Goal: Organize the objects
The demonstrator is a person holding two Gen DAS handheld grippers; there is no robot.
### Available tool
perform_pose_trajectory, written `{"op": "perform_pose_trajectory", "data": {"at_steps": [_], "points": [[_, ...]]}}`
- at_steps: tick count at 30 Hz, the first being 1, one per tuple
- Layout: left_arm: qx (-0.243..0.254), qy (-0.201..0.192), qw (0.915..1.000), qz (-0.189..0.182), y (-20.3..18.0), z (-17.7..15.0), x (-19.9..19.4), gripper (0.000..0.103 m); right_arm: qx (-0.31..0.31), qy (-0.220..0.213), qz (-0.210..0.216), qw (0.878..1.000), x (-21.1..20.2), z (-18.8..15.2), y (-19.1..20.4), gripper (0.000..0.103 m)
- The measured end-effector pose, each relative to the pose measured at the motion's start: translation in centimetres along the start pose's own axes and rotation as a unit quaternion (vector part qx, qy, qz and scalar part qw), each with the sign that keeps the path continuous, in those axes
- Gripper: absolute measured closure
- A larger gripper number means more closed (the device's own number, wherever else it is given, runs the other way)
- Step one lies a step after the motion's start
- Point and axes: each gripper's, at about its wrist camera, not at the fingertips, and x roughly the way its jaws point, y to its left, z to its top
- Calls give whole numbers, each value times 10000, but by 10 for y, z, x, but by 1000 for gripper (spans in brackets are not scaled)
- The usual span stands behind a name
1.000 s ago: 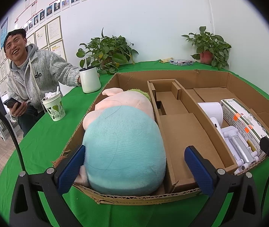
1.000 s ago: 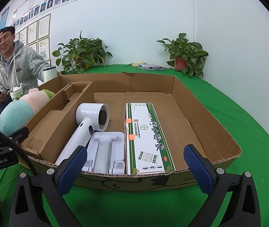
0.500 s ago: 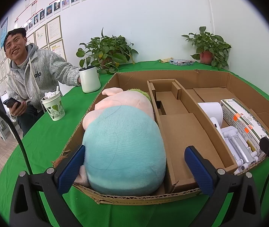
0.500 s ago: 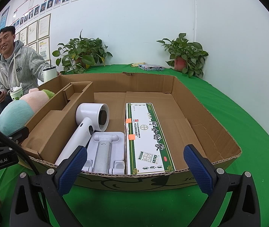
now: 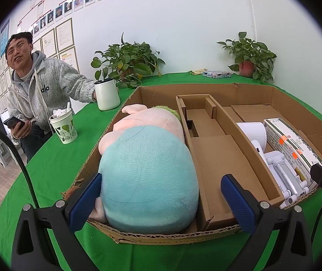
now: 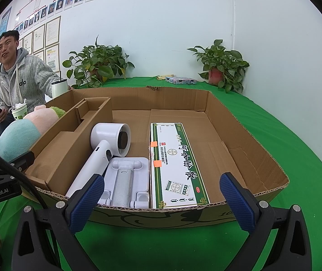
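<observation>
Plush toy (image 5: 148,171) between spread left tongs (image 5: 161,203)

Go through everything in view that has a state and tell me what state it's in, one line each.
Left gripper: open, empty.
Right gripper: open, empty.
Cardboard box: open-topped.
Plush toy: lying in left compartment.
Hair dryer: lying flat.
Green-and-white carton: closed, lying flat.
White stand: folded flat.

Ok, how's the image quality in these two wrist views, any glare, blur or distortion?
Left wrist view: strong fisheye bending, black corners, even light, no glare, the plush toy sharp. Right wrist view: same curved edges on the cardboard box, soft shadows, print on the green and white carton crisp, no motion blur.
</observation>
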Motion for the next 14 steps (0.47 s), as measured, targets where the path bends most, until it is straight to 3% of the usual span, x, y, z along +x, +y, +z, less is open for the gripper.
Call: {"op": "perform_pose_trajectory", "data": {"at_steps": [14], "points": [[-3,1,10000,0,0,0,0,1,3,0,-7,10000,-1,0,1,0]]}}
